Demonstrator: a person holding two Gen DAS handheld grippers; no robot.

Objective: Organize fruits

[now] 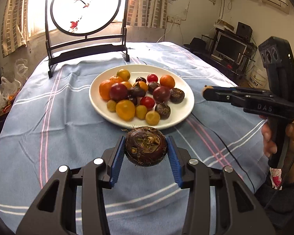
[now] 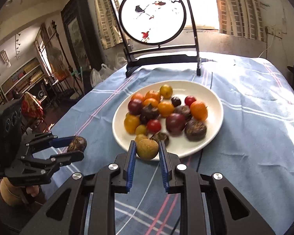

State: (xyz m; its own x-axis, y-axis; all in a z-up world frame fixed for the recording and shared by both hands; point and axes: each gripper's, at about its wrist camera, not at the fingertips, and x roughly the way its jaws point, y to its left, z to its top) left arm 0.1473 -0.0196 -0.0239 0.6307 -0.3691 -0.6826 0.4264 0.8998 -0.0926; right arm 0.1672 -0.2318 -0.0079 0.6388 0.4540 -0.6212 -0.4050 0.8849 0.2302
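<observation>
From my left wrist, my left fingers point(image 1: 146, 152) are closed partway, their blue pads clamped on a dark brown, rough-skinned round water chestnut point(image 1: 146, 145), held above the blue striped cloth on the tabletop point(image 1: 49, 137), just short of the white round plate point(image 1: 181, 109) of mixed fruit.

From my right wrist, my right fingers point(image 2: 147, 152) pinch a small tan, speckled round fruit point(image 2: 147, 149) over the plate's near rim.

white plate point(image 1: 183, 115), blue tablecloth point(image 1: 68, 121) — white-pink stripes
</observation>
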